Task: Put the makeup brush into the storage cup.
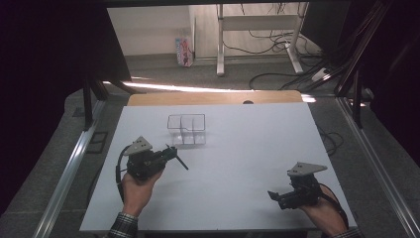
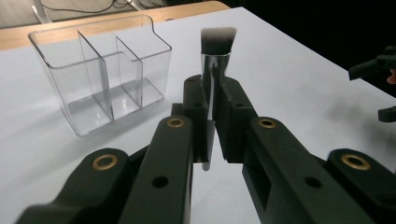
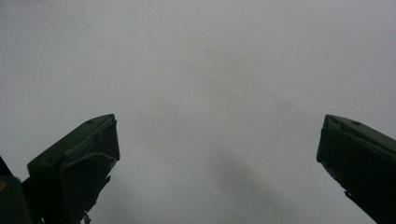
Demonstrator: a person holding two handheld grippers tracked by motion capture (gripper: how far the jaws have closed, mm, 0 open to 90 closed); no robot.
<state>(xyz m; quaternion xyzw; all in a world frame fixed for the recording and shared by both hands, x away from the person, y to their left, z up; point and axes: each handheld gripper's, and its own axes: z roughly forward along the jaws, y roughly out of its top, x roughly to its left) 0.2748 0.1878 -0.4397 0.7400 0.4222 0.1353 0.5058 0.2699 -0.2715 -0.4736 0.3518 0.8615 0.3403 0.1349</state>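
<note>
Left gripper (image 2: 212, 100): I have it clamped on the brush (image 2: 215, 60)
Brush axis: in line with my jaws, bristles forward, beside the clear box (image 2: 100, 70)
Right gripper (image 3: 217, 140): spread wide, nothing in it, over the table (image 1: 237, 148)

Grey carpet (image 1: 163, 74), white desk frame (image 1: 257, 29)

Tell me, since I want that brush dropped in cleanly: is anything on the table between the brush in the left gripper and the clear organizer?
Nothing visible is. The left gripper holds the brush clamped between its fingers, and bare white table separates it from the clear organizer, whose compartments look empty. The right gripper is open, far off to the side.
</note>
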